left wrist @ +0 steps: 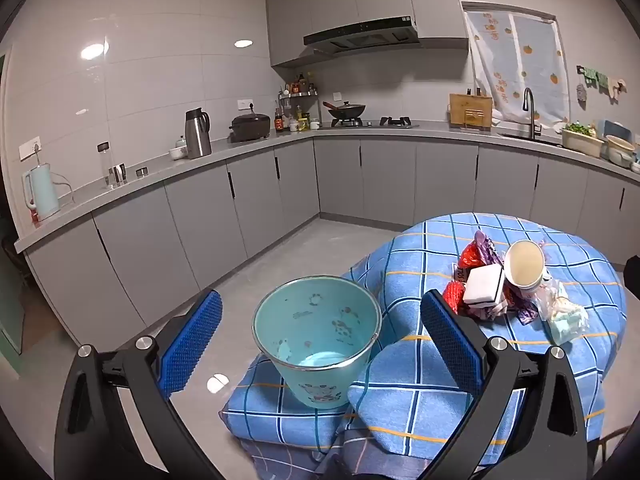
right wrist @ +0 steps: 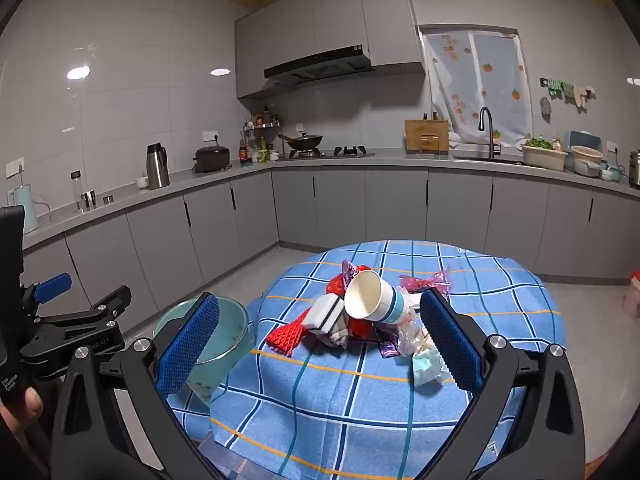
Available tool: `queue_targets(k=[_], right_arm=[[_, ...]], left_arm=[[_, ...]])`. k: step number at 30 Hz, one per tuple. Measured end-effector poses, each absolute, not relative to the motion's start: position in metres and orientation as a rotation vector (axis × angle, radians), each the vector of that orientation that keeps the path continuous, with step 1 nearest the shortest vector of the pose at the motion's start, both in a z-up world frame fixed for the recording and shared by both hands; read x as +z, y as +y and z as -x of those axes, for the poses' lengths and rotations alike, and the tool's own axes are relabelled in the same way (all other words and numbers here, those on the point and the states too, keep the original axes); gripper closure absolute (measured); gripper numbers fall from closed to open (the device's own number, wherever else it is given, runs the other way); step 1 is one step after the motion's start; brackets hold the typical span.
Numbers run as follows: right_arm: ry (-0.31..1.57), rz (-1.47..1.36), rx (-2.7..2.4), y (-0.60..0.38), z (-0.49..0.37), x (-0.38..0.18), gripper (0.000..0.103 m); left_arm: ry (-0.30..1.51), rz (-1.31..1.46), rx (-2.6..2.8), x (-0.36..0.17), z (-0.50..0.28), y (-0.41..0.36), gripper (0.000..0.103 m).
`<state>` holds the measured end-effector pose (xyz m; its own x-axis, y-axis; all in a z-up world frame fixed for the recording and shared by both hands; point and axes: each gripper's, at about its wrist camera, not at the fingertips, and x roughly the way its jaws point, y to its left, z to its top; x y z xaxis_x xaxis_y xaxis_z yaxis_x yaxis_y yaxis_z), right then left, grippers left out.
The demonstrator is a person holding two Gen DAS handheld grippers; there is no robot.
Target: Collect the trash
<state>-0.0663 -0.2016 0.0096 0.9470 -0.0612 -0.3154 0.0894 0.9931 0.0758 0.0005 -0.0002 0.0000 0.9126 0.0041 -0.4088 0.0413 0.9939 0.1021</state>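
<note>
Blue pads of both my grippers stand spread wide, empty: left gripper (left wrist: 320, 344) facing the teal bin (left wrist: 318, 336) at the worktop's (right wrist: 360, 400) near-left edge, right gripper (right wrist: 320, 344) facing the trash pile (right wrist: 360, 320) mid-cloth. Risk: the tipped paper cup (right wrist: 376, 298) rolls away, or I nudge the bin off its edge.

A home kitchen: grey cabinets (right wrist: 396, 204), range hood (right wrist: 318, 65), stove (right wrist: 330, 153), sink faucet (right wrist: 487, 130).
</note>
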Motion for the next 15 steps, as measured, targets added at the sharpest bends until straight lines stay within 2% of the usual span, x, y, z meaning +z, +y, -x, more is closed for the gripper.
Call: queue_targets(k=[15], right_arm=[[0.313,-0.097,-0.075,-0.2045,0.0655,0.0059,0.004]], left_arm=[[0.416,-0.107,-0.019,-0.0011,0.0023,0.003,0.005]])
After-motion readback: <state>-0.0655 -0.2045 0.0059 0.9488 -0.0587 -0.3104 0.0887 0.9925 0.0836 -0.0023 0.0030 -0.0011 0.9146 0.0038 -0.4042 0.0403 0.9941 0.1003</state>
